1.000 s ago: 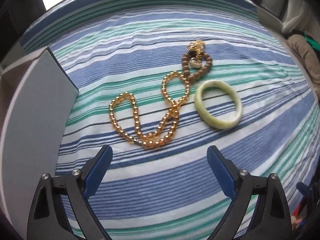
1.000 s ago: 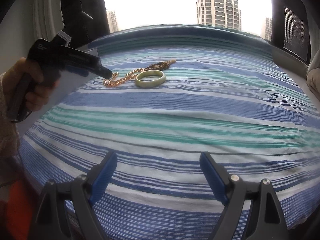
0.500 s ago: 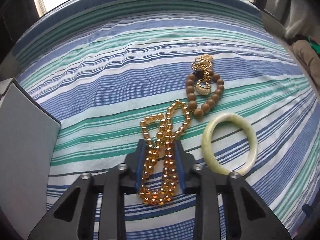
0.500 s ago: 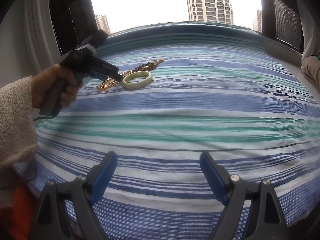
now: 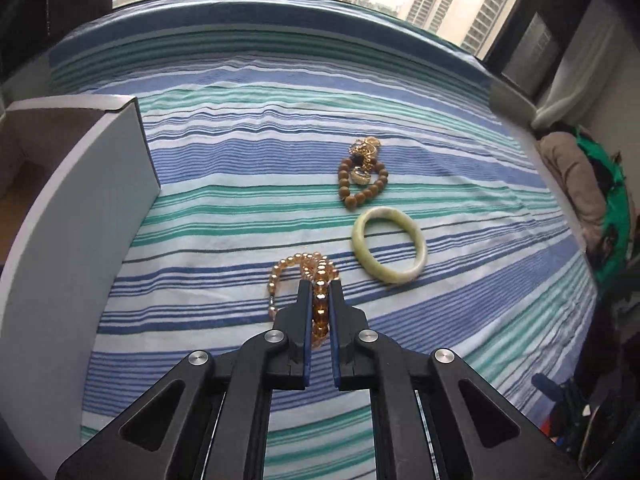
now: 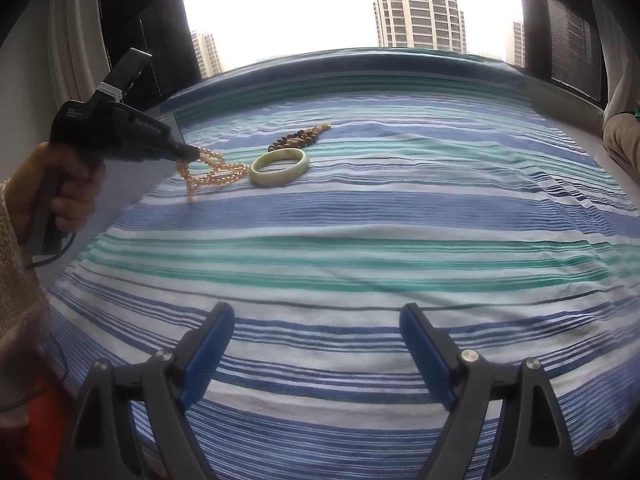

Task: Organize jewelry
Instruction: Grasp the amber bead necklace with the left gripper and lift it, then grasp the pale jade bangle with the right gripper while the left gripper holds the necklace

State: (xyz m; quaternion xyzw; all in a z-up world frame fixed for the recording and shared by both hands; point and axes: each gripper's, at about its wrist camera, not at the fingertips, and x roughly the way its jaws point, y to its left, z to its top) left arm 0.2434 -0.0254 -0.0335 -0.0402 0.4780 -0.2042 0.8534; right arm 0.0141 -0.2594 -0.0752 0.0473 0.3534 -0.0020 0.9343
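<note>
The striped bedspread (image 5: 240,184) forms the work surface; its far edge runs under the window (image 6: 300,4), and a grey-white box (image 5: 80,216) with an open top stands along its left side. Broad bare cloth lies between the box wall and the jewelry, and a wider bare stretch lies between the jewelry and the right gripper (image 6: 316,320). Three jewelry items are present: one amber bead necklace (image 5: 316,280), one pale green bangle (image 5: 388,244) and one brown bead bracelet (image 5: 362,178) with gold charms. The left gripper (image 5: 320,286) is clamped on the amber bead necklace: beads fill the narrow gap between its blue pads (image 5: 307,320). The right wrist view shows what the left wrist view does not: the strands hang from the gripper tip in loops, the far loop trailing to the cloth just beside the bangle, and a hand (image 6: 60,184) in a fleecy sleeve (image 6: 16,288) grips the tool's handle. The left wrist view alone shows the box's brown interior and the bracelet's closed loop. The bangle lies flat between necklace and bracelet, near both; whether it touches the necklace cannot be told. The right gripper hovers over the near part of the bedspread, jaws wide apart, nothing between them. Two grippers are visible.
</note>
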